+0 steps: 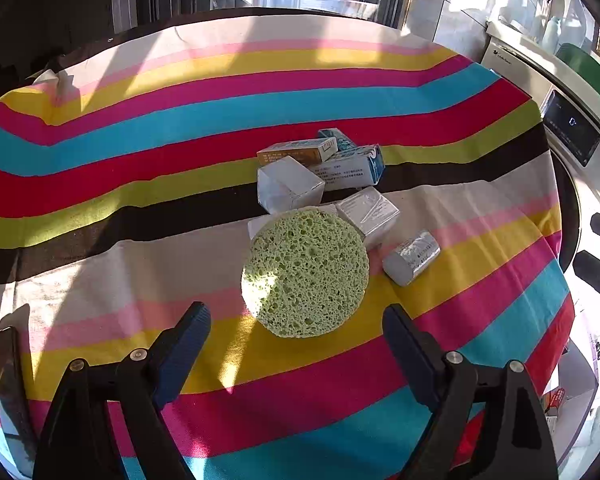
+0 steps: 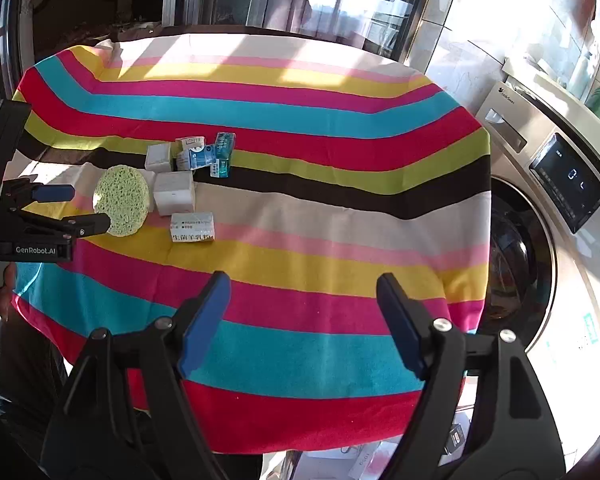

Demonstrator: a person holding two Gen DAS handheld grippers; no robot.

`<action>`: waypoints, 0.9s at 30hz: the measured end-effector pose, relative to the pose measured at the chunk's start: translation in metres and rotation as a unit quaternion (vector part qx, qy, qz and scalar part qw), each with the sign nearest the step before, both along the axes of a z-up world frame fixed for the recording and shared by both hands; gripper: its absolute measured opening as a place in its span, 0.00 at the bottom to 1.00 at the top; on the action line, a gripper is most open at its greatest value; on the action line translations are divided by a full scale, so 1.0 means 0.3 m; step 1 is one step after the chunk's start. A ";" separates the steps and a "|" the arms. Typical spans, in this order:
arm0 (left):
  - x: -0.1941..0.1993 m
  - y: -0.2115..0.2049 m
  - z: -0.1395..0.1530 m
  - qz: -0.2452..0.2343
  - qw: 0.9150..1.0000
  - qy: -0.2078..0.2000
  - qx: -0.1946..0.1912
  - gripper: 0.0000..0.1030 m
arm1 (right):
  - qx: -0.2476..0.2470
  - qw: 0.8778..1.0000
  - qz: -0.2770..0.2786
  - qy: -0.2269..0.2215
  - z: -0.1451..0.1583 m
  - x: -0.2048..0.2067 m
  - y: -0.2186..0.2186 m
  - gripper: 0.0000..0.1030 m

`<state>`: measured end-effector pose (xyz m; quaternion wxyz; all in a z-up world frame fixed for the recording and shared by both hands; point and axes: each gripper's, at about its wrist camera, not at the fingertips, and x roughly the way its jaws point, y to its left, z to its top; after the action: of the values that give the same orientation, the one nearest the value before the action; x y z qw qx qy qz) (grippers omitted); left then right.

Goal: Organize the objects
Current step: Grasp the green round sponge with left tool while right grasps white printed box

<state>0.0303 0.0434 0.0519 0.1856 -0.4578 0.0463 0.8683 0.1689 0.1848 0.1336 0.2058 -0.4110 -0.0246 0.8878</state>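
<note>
A round green sponge [image 1: 306, 272] [image 2: 126, 196] leans tilted on a cluster of small boxes on the striped tablecloth [image 1: 180, 120] [image 2: 300, 208]. The cluster holds a white box [image 1: 288, 184] [image 2: 174, 196], an orange-and-white box [image 1: 296, 151], a blue-and-white box [image 1: 348, 168] [image 2: 198, 158], a teal box [image 2: 222, 154] and a foil-wrapped pack [image 1: 412, 257]. My left gripper [image 1: 296, 314] [image 2: 87, 207] is open, its fingertips on either side of the sponge's near edge without pressing it. My right gripper [image 2: 303, 282] is open and holds nothing, over the stripes well to the right of the cluster.
A washing machine [image 1: 572, 132] [image 2: 560, 184] stands against the table's right side. A dark flat slab [image 1: 4, 372] lies at the table's near left edge. A printed carton [image 2: 192, 227] lies in front of the cluster. Boxes sit on the floor below [image 2: 364, 464].
</note>
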 end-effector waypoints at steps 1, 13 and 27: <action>-0.003 0.009 -0.001 -0.002 1.000 0.000 -0.004 0.86 | 0.012 1.000 0.002 0.002 0.018 -0.034 -0.007 0.76; 0.003 0.011 -0.034 0.013 1.000 0.000 -0.010 0.87 | 0.003 0.999 0.032 0.034 0.005 -0.208 -0.025 0.82; -0.058 0.088 -0.034 0.005 0.997 -0.010 -0.079 1.00 | 0.047 0.998 -0.024 -0.015 -0.120 -0.015 0.020 0.82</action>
<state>0.0129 0.0698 0.0416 0.1451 -0.4798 0.1105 0.8582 0.1644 0.1909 0.0976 0.2460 -0.4148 -0.0597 0.8740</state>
